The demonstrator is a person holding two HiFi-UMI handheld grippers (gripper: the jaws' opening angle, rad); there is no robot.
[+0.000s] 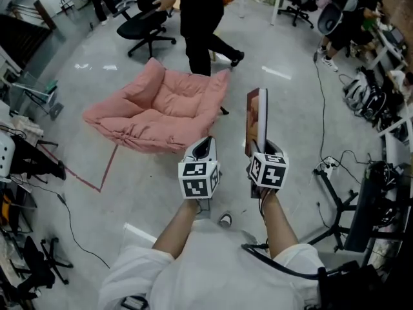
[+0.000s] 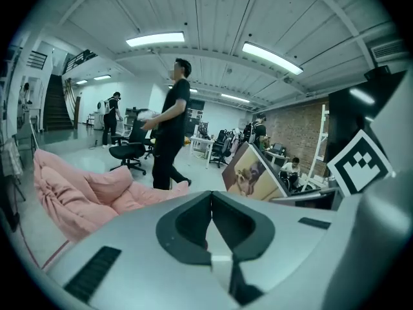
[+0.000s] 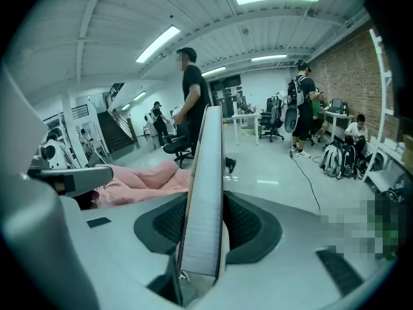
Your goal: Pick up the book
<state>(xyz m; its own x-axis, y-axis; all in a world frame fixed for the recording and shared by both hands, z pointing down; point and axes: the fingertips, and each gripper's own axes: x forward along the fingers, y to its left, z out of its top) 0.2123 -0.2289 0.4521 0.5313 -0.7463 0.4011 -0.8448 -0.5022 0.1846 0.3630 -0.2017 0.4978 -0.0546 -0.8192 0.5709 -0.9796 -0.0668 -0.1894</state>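
The book (image 1: 257, 120) stands upright on edge in my right gripper (image 1: 261, 148), held above the floor, with its picture cover facing left. In the right gripper view its white page edge (image 3: 203, 199) runs up between the jaws, and my right gripper (image 3: 201, 237) is shut on its lower end. My left gripper (image 1: 205, 146) is held level beside it, just left of the book and apart from it. In the left gripper view the jaws of my left gripper (image 2: 210, 202) meet with nothing between them, and the book's cover (image 2: 253, 173) shows to the right.
A pink floor cushion chair (image 1: 158, 108) lies ahead on the left. A person in black (image 1: 200, 18) walks past beyond it, near a black office chair (image 1: 145, 28). A black stand (image 1: 335, 205) and cables are on the right, and more clutter is at the left edge.
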